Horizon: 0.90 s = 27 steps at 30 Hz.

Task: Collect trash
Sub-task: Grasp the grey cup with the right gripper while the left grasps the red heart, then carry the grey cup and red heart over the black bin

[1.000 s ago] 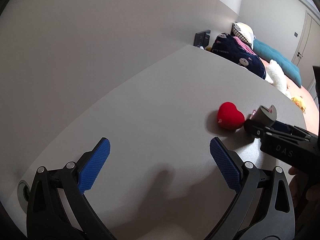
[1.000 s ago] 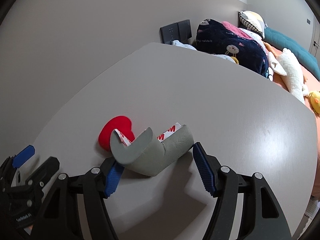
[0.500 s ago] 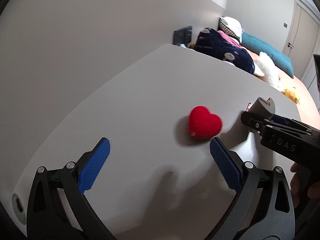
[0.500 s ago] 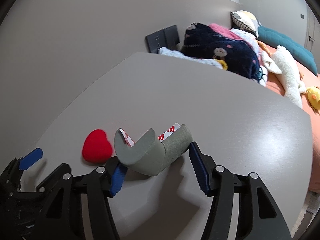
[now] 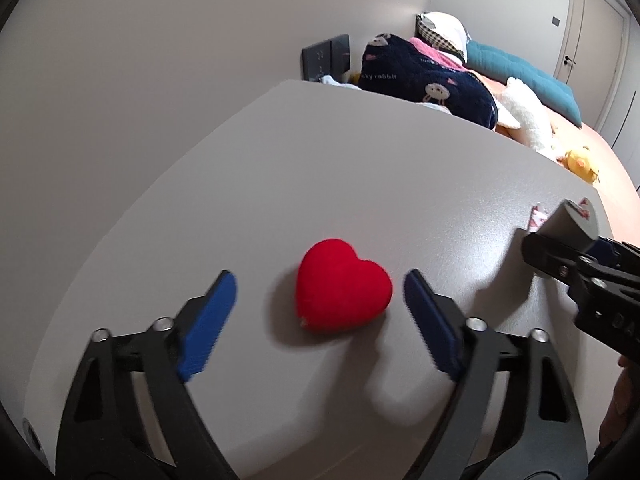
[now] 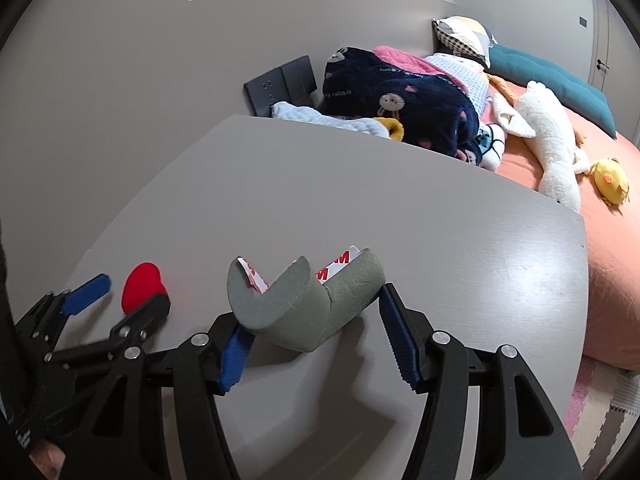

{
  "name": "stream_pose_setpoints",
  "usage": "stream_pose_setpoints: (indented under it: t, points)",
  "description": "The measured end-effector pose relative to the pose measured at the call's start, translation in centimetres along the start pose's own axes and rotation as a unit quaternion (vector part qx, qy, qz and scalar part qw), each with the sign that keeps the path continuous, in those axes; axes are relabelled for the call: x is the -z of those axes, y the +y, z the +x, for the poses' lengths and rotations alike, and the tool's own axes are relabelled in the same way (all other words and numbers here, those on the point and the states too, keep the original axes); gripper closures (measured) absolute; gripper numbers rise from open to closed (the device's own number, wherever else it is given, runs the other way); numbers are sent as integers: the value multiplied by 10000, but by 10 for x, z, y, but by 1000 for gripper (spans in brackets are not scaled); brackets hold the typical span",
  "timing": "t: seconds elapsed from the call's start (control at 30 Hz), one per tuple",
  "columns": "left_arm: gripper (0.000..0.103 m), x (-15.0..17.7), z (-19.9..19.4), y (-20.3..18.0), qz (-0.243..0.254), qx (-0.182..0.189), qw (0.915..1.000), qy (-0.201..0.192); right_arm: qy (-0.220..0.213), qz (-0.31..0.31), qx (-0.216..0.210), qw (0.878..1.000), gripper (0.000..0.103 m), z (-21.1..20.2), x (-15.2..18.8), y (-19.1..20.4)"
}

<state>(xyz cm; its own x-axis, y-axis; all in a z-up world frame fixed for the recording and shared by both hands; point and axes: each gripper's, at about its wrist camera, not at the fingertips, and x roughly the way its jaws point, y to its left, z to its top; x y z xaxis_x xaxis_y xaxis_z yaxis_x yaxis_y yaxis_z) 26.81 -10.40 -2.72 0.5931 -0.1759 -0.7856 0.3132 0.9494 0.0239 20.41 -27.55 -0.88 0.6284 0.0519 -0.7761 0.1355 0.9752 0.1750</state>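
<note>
Red heart [image 5: 342, 286] near left edge of plain grey table [image 6: 360, 200]. Grey foam corner guard [image 6: 304, 312], white backing printed in red. Blue ribbed pads [image 5: 430, 326] on black frames. Beyond far edge: navy blanket [image 6: 408, 108] with white rabbit print, checked pillow [image 6: 460, 34], teal cushion [image 6: 552, 84], yellow plush [image 6: 610, 178], salmon sheet [image 6: 600, 240].

The left gripper [image 5: 320, 300] is angled downward, its jaws closing with a red heart [image 5: 342, 296] between them, untouched. The right gripper [image 6: 316, 328] is likewise tilted down and clamped on a grey foam piece [image 6: 304, 308].
</note>
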Motion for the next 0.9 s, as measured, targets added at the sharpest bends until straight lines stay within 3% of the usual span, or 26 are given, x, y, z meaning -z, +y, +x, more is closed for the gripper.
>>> stream_pose_setpoints:
  t: [0.03, 0.1, 0.17, 0.47, 0.9]
  points:
    - [30, 0, 2, -1, 6, 16, 10000, 25, -6, 14, 5, 10000, 42, 0, 0, -2]
    - [48, 1, 5, -3, 44, 37, 10000, 76, -4, 40, -1, 10000, 42, -1, 2, -5]
    - [56, 1, 6, -3, 28, 112, 9999, 65, 19, 47, 4, 10000, 42, -1, 4, -7]
    - [56, 6, -5, -7, 27, 150, 9999, -41, 48, 102, -54, 9999, 42, -10, 12, -14]
    - [56, 30, -52, -32, 94, 248, 9995, -177, -123, 146, -106, 9998, 42, -70, 37, -28]
